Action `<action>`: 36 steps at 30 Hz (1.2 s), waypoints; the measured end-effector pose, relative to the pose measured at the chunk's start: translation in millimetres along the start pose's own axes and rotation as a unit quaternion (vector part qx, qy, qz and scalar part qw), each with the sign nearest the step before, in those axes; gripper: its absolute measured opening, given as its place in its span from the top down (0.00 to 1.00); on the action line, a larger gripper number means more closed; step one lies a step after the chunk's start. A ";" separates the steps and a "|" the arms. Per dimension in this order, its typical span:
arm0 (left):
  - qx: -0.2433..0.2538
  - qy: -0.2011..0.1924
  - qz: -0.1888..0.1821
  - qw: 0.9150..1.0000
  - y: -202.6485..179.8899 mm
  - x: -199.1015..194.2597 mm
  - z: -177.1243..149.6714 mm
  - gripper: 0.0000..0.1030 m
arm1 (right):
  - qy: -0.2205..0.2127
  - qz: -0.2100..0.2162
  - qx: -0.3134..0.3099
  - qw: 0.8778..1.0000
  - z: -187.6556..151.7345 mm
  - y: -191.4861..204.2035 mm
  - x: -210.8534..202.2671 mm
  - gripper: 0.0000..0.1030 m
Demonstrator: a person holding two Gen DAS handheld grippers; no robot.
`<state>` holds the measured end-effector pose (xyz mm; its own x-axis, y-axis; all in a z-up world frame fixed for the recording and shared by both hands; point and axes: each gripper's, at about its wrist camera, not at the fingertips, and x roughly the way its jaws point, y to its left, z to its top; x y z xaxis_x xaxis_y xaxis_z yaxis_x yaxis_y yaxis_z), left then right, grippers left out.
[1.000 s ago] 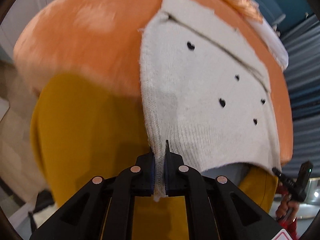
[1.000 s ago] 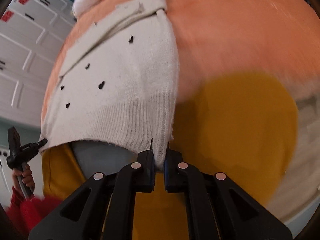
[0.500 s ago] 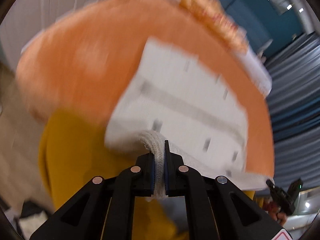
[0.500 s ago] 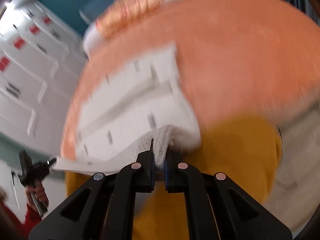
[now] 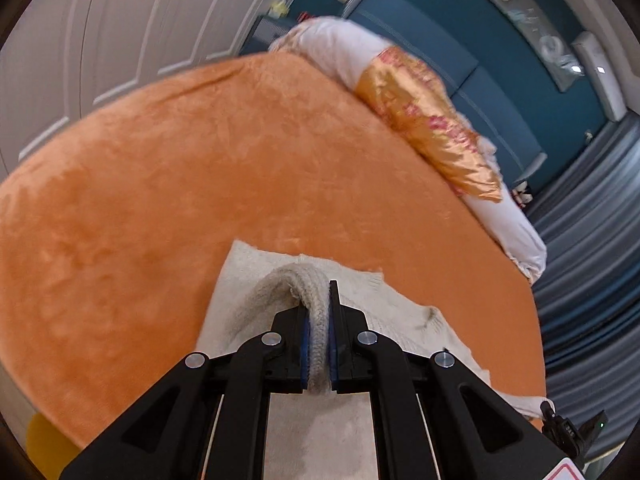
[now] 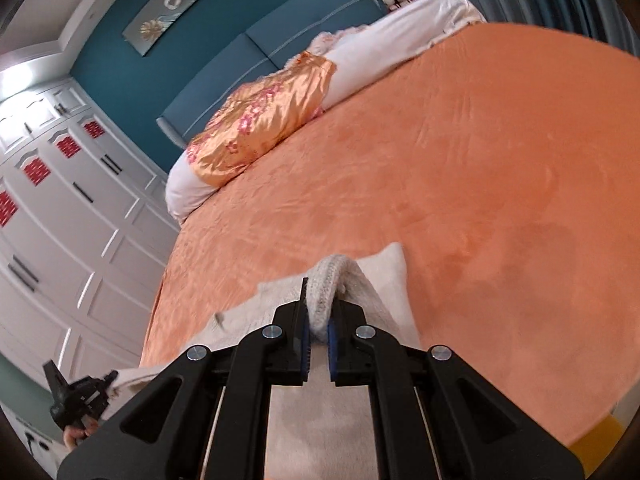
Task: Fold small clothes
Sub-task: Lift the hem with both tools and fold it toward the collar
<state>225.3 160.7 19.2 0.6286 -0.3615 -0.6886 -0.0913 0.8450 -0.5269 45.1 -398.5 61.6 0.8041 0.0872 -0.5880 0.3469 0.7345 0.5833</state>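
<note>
I have carried the ribbed hem of the white sweater [image 5: 316,320] up and over its body; it now sits low centre on the orange blanket [image 5: 200,184]. My left gripper [image 5: 318,312] and right gripper [image 6: 318,312] both pinch it, so the fold only needs laying down.

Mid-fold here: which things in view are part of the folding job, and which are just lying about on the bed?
Part of the job:
- white knit sweater, its ribbed hem pinched at two spots
- left gripper, shut on the hem
- right gripper, shut on the hem
- orange blanket, the folding surface

Just lying about:
- gold floral pillow
- white bedding roll
</note>
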 end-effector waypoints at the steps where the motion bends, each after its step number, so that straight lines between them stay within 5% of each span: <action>1: -0.002 0.004 0.005 1.000 0.8 11.8 2.5 0.96 | 0.003 -0.003 0.004 1.000 3.0 0.8 12.7 0.95; 18: 0.011 0.072 0.086 0.994 18.7 136.4 9.1 0.95 | 0.073 -0.055 0.022 0.996 16.4 -26.2 153.5 0.94; 23: 0.005 0.067 0.086 0.994 27.9 149.7 8.3 0.86 | 0.091 -0.063 0.016 0.994 4.1 -38.5 177.8 0.94; 30: 0.031 0.020 0.072 0.997 30.2 150.0 -7.0 0.85 | 0.073 -0.075 -0.019 0.994 -5.1 -33.5 180.7 0.94; 34: 0.001 0.036 0.053 0.998 32.5 133.8 -1.2 0.83 | 0.072 -0.052 0.007 0.996 4.6 -32.1 162.4 0.88; 35: -0.006 0.039 0.041 0.998 30.8 123.3 0.8 0.80 | 0.055 -0.029 0.012 0.998 9.7 -27.2 143.2 0.84; 36: -0.004 0.029 0.030 0.999 27.0 105.7 1.3 0.63 | 0.038 -0.016 0.012 0.999 12.1 -23.2 126.6 0.73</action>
<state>290.3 145.8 -67.2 0.5762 -0.3327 -0.7465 -0.1330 0.8631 -0.4873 144.7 -412.6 -19.6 0.7537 0.1153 -0.6470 0.3839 0.7219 0.5758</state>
